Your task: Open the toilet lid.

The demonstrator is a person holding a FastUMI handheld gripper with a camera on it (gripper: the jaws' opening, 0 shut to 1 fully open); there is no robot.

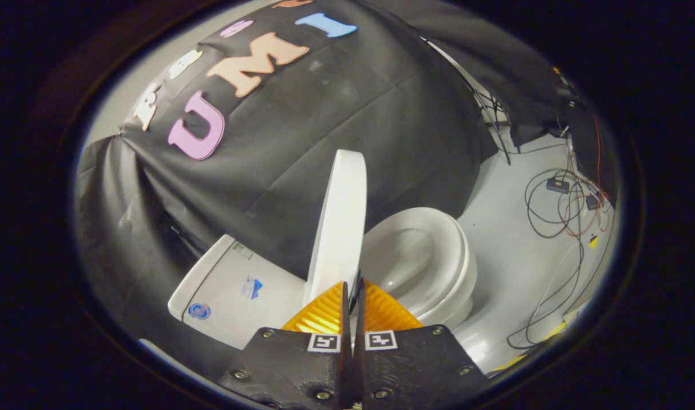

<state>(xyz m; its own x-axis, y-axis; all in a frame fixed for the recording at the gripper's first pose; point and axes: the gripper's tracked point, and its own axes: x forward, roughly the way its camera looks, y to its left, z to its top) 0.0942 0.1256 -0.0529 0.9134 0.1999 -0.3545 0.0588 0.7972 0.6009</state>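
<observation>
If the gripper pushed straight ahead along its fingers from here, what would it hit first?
Most likely the raised toilet lid: the gripper is closed with its fingertips right at the lid's lower edge. Whether they already touch it is unclear. The seat lies off to one side.

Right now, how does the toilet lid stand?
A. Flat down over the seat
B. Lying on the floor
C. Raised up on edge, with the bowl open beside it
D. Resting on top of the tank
C: the lid stands up on edge just beyond the nearly closed fingers of the gripper, between the tank and the uncovered seat.
</observation>
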